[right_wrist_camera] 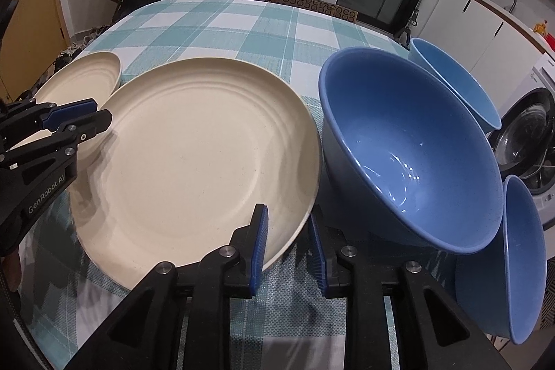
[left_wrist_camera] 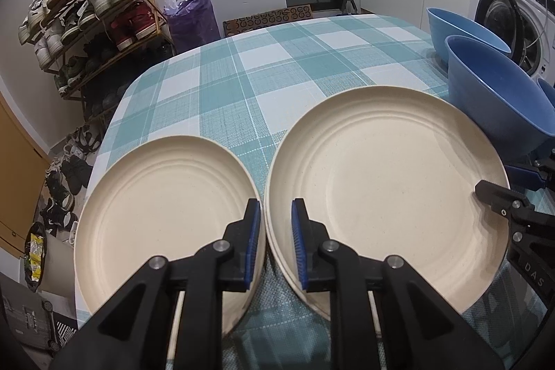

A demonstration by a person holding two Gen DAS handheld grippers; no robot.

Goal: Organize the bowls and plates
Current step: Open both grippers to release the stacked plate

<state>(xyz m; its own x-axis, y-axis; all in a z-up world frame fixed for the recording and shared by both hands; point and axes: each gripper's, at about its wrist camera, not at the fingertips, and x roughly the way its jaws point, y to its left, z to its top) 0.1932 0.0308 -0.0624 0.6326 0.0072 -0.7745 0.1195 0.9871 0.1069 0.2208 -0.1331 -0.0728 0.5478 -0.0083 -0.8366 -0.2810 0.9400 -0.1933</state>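
Two cream plates lie side by side on the checked tablecloth: a left plate [left_wrist_camera: 163, 210] [right_wrist_camera: 79, 78] and a right plate [left_wrist_camera: 381, 189] [right_wrist_camera: 194, 155]. My left gripper [left_wrist_camera: 276, 207] [right_wrist_camera: 99, 113] is shut on the right plate's left rim, one pad inside the plate and one outside. At the same plate's near right rim my right gripper [right_wrist_camera: 288, 214] [left_wrist_camera: 496, 179] stands open, with cloth showing between the rim and the outer pad. Three blue bowls stand to the right: a large one [right_wrist_camera: 399, 144] [left_wrist_camera: 496, 99], one behind it [right_wrist_camera: 451, 82] [left_wrist_camera: 464, 30], one at the edge [right_wrist_camera: 513, 266].
The table [left_wrist_camera: 242, 65] has a rounded far edge, and its left edge lies close beside the left plate. Beyond stand a shoe rack [left_wrist_camera: 97, 19], a purple bag [left_wrist_camera: 192, 13], a doormat [left_wrist_camera: 270, 18] and a washing machine [left_wrist_camera: 513, 13].
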